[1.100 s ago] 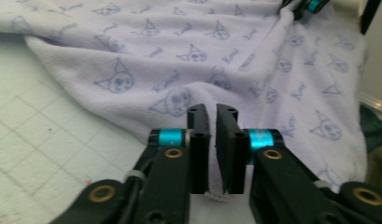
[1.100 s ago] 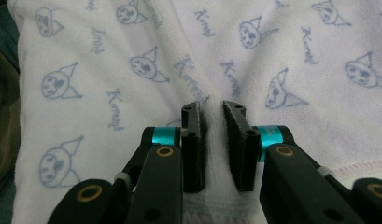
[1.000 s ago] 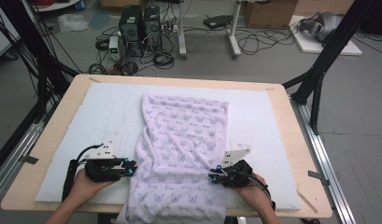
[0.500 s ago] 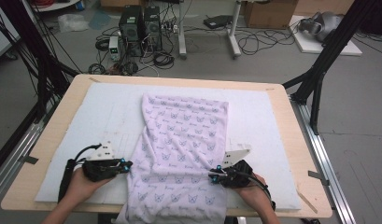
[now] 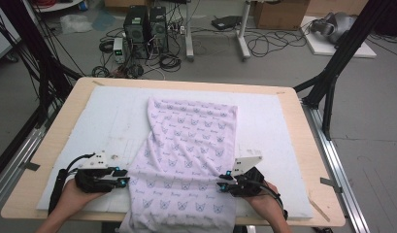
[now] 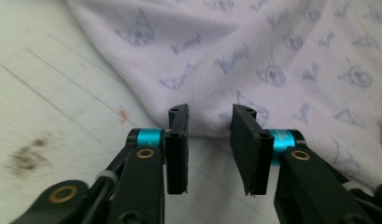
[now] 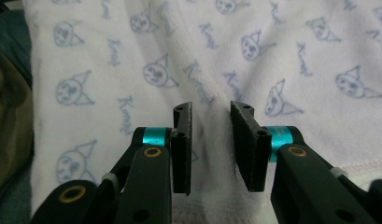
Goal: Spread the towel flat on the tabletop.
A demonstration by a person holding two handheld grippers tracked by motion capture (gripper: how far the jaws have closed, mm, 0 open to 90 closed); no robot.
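Change since the earlier frames: the left gripper (image 5: pixel 123 182) has drawn slightly left, off the edge of the cloth (image 5: pixel 189 160); the right gripper (image 5: pixel 221 186) stays at the cloth's right edge.

Left gripper: jaws apart, nothing between them. In the left gripper view (image 6: pixel 209 154) the tips sit just short of the cloth's hem (image 6: pixel 193 128), over the bare pad (image 6: pixel 53 93).

Right gripper: jaws apart, nothing clamped. In the right gripper view (image 7: pixel 211 149) they stand over the printed cloth (image 7: pixel 188 56).

Cloth: pale lilac knit, printed all over with small blue cat faces and script words, ribbed along the edge. It lies lengthwise down the middle of the table, far end flat and square, near end narrowing in soft folds and hanging over the near edge between the two hands.

Surface: white foam pad (image 5: pixel 283 126) on a light wooden table (image 5: pixel 312 160); the pad shows a dark smudge (image 6: pixel 27 156) and faint scored lines near the left gripper.

Room: grey floor beyond the far edge, with two black computer towers (image 5: pixel 146 26), loose cables (image 5: pixel 269 43), a cardboard box (image 5: pixel 281 12) and black frame struts (image 5: pixel 341 53) at right.
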